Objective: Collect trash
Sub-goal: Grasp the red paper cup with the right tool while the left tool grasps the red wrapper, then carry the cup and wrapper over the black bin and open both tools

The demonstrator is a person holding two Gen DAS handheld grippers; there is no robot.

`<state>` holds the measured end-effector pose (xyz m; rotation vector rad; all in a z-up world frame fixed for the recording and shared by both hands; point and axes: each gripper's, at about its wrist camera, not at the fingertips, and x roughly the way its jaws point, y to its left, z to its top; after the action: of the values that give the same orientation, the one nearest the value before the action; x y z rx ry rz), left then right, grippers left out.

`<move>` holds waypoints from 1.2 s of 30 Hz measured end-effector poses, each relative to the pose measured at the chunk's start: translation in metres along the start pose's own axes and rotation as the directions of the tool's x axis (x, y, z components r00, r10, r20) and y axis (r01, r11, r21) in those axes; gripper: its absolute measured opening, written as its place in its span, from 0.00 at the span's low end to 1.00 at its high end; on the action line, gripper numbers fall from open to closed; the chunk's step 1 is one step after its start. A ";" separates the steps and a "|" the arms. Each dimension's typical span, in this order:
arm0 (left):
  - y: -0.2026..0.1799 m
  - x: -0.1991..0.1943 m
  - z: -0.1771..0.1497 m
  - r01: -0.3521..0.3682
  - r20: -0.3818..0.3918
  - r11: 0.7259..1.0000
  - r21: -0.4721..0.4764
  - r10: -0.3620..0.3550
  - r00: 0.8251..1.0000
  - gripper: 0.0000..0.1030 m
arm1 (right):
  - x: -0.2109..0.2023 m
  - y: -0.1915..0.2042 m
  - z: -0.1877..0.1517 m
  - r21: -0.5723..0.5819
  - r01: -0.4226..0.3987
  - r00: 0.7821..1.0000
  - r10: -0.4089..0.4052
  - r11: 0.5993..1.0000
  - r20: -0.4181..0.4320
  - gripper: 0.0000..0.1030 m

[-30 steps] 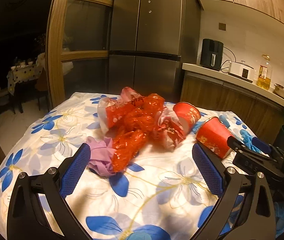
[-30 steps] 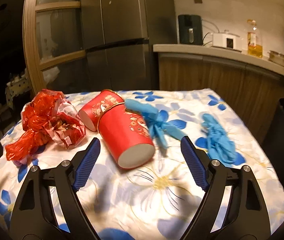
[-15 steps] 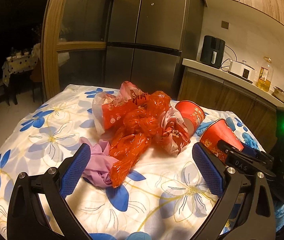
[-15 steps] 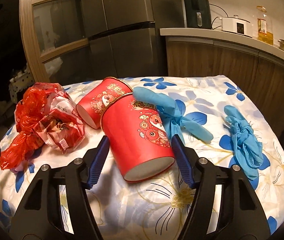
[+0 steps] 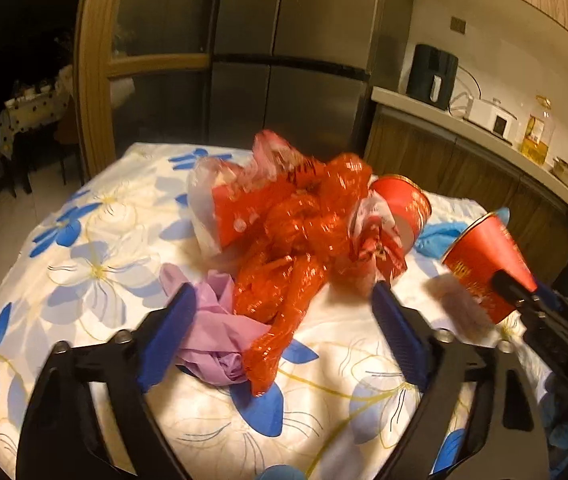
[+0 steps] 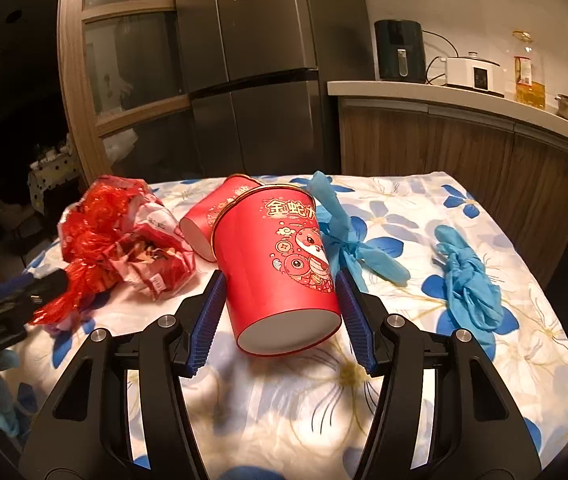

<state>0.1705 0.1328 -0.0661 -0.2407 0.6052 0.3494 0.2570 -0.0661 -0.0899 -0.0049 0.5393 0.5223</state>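
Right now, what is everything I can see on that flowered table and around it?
Paper cups: two, red; one between the right gripper's pads, one lying behind it.
Plastic wrappers: one crumpled heap, red and white, left part of the table.
Purple glove: one, in front of the wrappers, between the left gripper's fingers.
Blue gloves: two knotted bundles, right part of the table.
Tablecloth: one, white with blue flowers.
Fridge: one, steel, behind the table.
Counter: black appliance, white cooker, oil bottle on it.
Left gripper: black, blue pads, closing, not yet pressing anything.
Right gripper: black, blue pads, closing on the near cup.
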 end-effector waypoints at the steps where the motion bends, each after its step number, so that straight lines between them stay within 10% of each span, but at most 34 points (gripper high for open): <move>1: -0.001 0.003 -0.001 0.002 -0.013 1.000 0.004 -0.002 1.000 0.73 | -0.005 0.000 -0.001 0.002 -0.003 1.000 0.003 1.000 0.006 0.54; 13: -0.005 0.021 -0.011 -0.007 -0.119 0.999 0.035 0.011 0.993 0.06 | -0.040 0.002 -0.007 0.019 -0.038 0.999 0.038 0.999 0.039 0.54; 36: 0.000 -0.102 0.002 0.051 0.140 0.999 0.009 -0.052 0.989 0.02 | -0.095 -0.009 -0.010 0.060 -0.061 0.993 0.054 0.996 0.103 0.54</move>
<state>0.0933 0.1075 -0.0040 -0.2245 0.4605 0.3121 0.1864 -0.1202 -0.0531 0.0971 0.4578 0.5585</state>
